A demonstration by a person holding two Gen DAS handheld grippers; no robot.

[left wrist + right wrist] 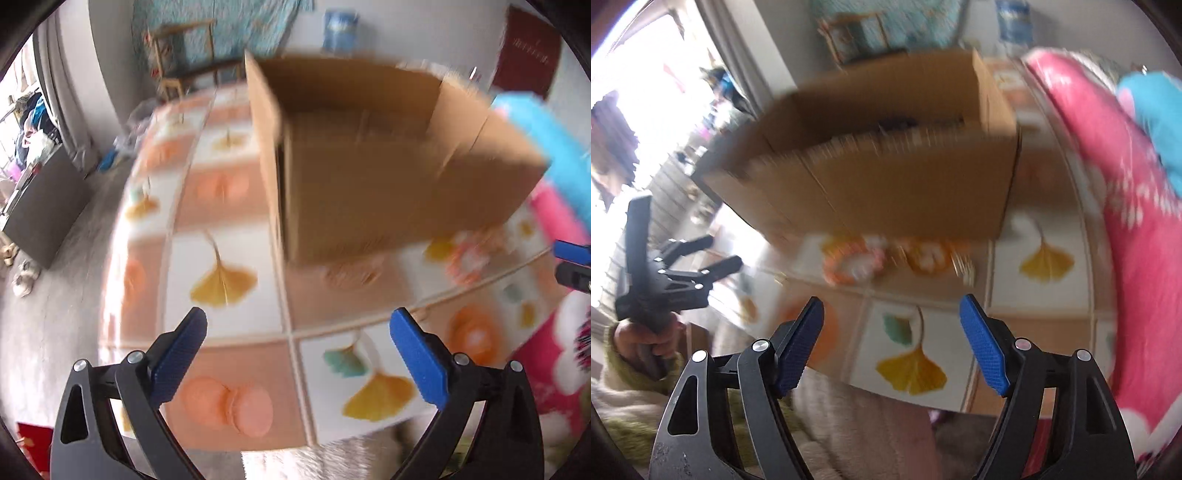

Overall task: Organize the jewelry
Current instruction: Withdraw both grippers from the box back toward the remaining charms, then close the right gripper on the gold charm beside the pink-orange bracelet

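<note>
A: Any writing or brand readable from yr side?

B: None I can read. Dark red hanging [526,51] upper right of the left wrist view has pale marks, too blurred. Blue-white container [340,27] at top centre, label illegible. Both views smeared by motion.

A: Materials then?

B: Brown corrugated cardboard box [388,177], open top, flaps up, centre of the left view; in the right view it fills the upper middle [886,177]. It sits on a glossy tablecloth [229,206], checked peach and white, printed w/ yellow ginkgo leaves and round orange shapes.

A: Jewelry?

B: Orange and pink-white ring-shaped pieces [886,258] lie on the cloth just in front of the box, mid-frame in the right view; in the left view a blur at right, by the box's lower right corner [469,258]. Can't tell beads from fabric. Something dark inside the box, can't make it out.

A: Grippers?

B: Left gripper [297,332] at bottom of its view: black arms, textured blue pads, jaws spread wide, nothing between, cloth underneath. Right gripper [892,321] likewise parted, less wide, empty. I also see the left one at left of the right view, gripped by a hand [646,336] in a yellow-green knit sleeve.

A: Anything cut off?

B: Pink patterned fabric [1126,221] and a light blue item [1156,110] at right, both clipped by the lens edge. Wooden chair [184,55] upper left, part hidden.
</note>
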